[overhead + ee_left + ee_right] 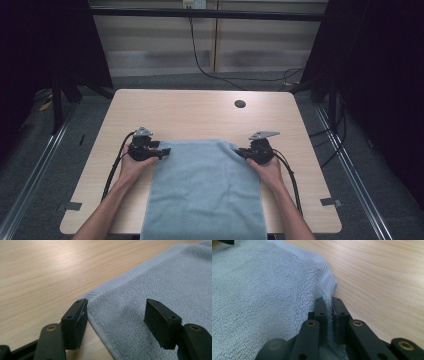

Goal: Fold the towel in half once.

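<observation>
**With both far corners at hand: towel, grippers**

Table: bare wood. Towel: flat, near end overhanging your edge. Right gripper: pinching its corner. Left gripper: jaws wide, straddling its corner; close squarely on the hem before you lift.

Light wood worktop, rounded corners, round cable hole near the far right. Grey carpet floor all around; metal floor rails run along both sides. Tape patches on the floor by the near corners. Back wall is pale panelling with a dark horizontal bar across it. Black cable drops from the wall to the floor. Black curtains left and right. Dim light, soft glare on the wood.
</observation>
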The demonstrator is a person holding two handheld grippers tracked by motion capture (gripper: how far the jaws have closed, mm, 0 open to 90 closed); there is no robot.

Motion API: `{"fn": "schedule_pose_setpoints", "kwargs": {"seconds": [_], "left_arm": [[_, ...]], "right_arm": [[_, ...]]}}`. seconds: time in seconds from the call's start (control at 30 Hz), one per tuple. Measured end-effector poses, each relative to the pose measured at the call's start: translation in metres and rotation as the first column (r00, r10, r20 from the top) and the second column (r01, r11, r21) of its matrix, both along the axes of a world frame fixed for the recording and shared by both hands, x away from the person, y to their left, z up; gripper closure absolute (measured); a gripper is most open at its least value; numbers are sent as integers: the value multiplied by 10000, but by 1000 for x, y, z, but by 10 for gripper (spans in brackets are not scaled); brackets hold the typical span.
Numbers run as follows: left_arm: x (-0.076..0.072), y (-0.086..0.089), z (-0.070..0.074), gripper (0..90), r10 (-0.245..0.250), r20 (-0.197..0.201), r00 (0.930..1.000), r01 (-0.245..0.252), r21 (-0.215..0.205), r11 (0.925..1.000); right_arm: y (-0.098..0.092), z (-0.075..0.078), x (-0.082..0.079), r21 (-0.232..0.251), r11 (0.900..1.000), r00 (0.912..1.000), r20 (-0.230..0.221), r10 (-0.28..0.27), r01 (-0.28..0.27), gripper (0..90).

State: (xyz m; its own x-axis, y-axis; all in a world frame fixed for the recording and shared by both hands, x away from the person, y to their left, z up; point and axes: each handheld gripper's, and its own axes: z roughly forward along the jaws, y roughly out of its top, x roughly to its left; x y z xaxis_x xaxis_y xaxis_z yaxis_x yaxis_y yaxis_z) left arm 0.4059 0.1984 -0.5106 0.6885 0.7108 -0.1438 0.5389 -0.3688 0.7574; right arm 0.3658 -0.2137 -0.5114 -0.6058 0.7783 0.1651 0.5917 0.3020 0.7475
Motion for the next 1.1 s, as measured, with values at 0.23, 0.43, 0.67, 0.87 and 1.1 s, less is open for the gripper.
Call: {"fn": "schedule_pose_setpoints", "kwargs": {"seconds": [0.23,0.43,0.67,0.87,1.1], "left_arm": [[-7,-2,1,751,-660,46,9978,659,119,9978],[-6,4,5,840,-837,-203,9963,831,-326,9960],[-14,7,31,841,-983,245,9949,1007,-1318,9861],[-15,13,51,840,-864,669,9940,979,-1939,9761],[-9,26,86,840,-518,1291,9903,831,-2506,9645]], "right_arm": [[-1,0,-1,111,9998,9998,-35,-194,194,847],[-9,7,0,542,9981,9995,12,-305,304,853],[-27,26,-1,1554,9852,9956,471,-805,723,854],[-27,56,2,1658,9844,9915,1052,-764,583,855],[-26,99,8,2186,9748,9799,1805,-855,448,856]]}}
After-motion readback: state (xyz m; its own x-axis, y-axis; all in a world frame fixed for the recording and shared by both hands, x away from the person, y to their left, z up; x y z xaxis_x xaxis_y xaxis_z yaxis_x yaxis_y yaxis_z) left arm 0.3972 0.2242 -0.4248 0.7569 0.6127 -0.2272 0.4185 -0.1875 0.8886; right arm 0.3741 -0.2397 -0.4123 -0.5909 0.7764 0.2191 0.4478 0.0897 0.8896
